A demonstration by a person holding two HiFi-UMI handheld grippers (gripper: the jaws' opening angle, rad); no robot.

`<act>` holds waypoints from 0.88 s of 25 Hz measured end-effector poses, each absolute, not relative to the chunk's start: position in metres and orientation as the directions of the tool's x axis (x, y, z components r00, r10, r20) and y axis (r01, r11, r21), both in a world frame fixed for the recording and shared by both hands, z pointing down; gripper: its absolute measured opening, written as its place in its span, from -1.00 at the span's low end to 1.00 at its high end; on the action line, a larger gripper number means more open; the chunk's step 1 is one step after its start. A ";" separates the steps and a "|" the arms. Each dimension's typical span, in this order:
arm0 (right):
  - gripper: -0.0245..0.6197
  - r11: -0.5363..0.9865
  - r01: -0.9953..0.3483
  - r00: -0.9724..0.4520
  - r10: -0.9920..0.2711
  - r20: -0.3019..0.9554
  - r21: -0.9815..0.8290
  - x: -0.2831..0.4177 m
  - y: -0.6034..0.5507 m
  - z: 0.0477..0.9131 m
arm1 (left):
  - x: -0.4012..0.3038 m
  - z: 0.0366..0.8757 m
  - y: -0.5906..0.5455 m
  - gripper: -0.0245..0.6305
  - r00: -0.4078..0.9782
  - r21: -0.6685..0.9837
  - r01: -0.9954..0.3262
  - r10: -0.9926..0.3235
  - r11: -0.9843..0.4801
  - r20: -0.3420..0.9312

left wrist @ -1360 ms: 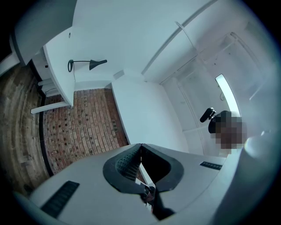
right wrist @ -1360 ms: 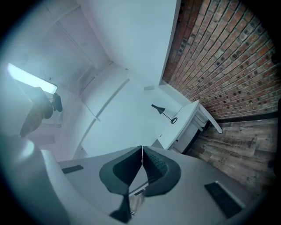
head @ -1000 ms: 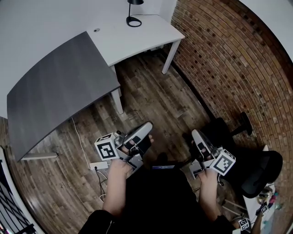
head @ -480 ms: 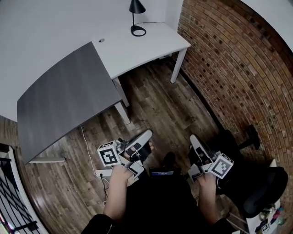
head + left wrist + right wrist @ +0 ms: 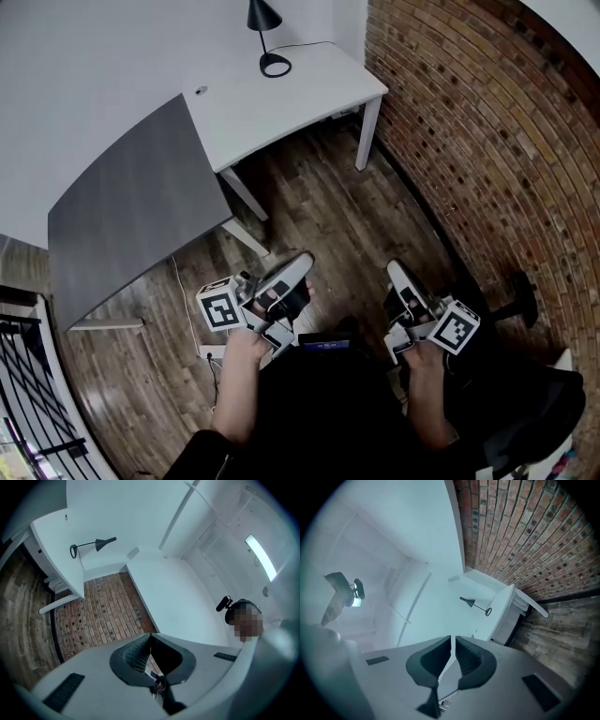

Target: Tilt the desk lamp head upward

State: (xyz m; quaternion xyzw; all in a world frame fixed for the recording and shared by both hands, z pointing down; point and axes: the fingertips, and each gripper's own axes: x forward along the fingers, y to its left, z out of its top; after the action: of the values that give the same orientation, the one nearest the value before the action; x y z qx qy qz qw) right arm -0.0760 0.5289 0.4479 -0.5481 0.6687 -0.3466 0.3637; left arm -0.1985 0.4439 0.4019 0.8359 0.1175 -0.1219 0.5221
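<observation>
While right gripper (image 5: 394, 270) hangs low, lamp (image 5: 263, 15) distant

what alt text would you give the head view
A person holds a pale left gripper and right gripper, both shut, close to the body above a wooden plank floor. Far ahead, a black cone-shaded desk lamp stands on a white desk beside a brick wall.

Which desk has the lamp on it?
The white desk, next to the brick wall. The lamp stands at its far end; the other desk is grey.
</observation>
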 end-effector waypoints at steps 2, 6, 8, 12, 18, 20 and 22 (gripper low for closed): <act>-0.87 0.167 -0.464 -0.138 -0.984 -0.116 -0.870 -0.060 0.531 0.450 | -0.184 0.401 0.447 -0.89 0.948 0.842 0.309 0.069 -0.442 -0.311; -0.87 0.180 -0.452 -0.138 -0.982 -0.130 -0.874 -0.032 0.534 0.453 | -0.162 0.400 0.452 -0.89 0.958 0.845 0.281 0.074 -0.455 -0.279; -0.87 0.192 -0.448 -0.136 -0.980 -0.146 -0.873 -0.023 0.535 0.452 | -0.155 0.400 0.452 -0.89 0.961 0.846 0.269 0.075 -0.460 -0.265; -0.87 0.209 -0.462 -0.118 -0.978 -0.174 -0.862 -0.011 0.535 0.445 | -0.141 0.398 0.454 -0.89 0.963 0.842 0.266 0.096 -0.470 -0.250; -0.87 0.194 -0.434 -0.100 -0.981 -0.167 -0.880 -0.004 0.533 0.455 | -0.123 0.404 0.452 -0.89 0.963 0.848 0.271 0.128 -0.456 -0.238; -0.87 0.190 -0.439 -0.096 -0.982 -0.164 -0.878 -0.005 0.527 0.456 | -0.120 0.408 0.446 -0.89 0.960 0.851 0.278 0.136 -0.446 -0.243; -0.87 0.181 -0.444 -0.094 -0.983 -0.156 -0.878 -0.007 0.520 0.457 | -0.115 0.411 0.436 -0.89 0.956 0.851 0.293 0.143 -0.436 -0.256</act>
State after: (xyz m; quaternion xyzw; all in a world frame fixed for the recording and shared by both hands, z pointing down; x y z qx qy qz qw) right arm -0.0067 0.5200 0.4570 -0.5425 0.6575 -0.3390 0.3980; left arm -0.1155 0.4363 0.4114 0.8442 0.1290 -0.0730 0.5152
